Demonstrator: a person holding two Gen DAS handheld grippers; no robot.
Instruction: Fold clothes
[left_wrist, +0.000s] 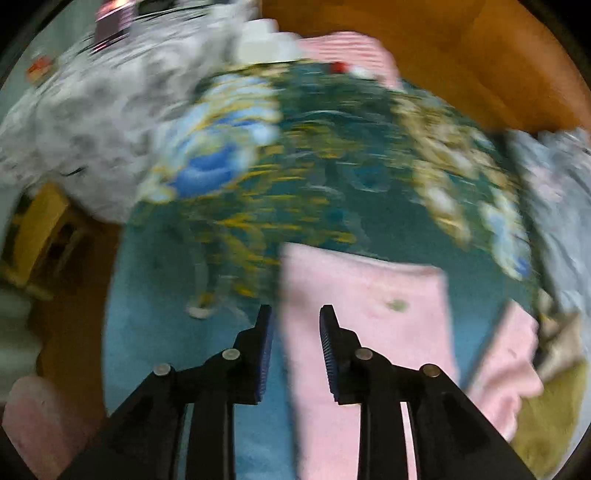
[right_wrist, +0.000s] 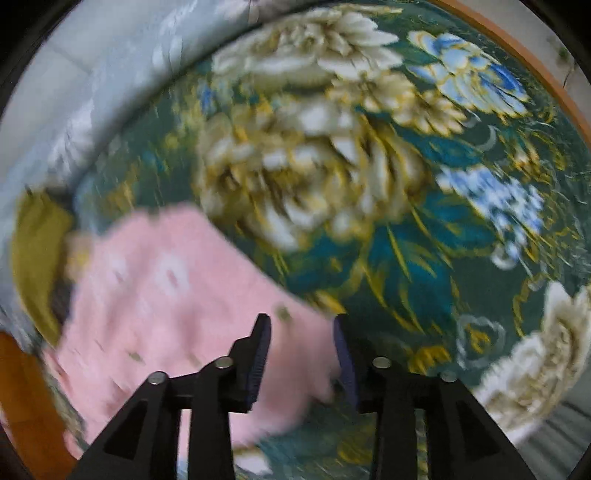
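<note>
Pink garment (left_wrist: 365, 295) lies flat on the dark-green flowered bedspread (right_wrist: 424, 258), an olive cloth (right_wrist: 33, 240) just beside it, grey patterned fabric (left_wrist: 92, 110) further off; left gripper (left_wrist: 295, 314) and right gripper (right_wrist: 301, 321) hang above its edge, both jaws apart, clamping nothing.

Orange-brown floor (left_wrist: 461, 55), floral green bedspread (right_wrist: 424, 240)
</note>
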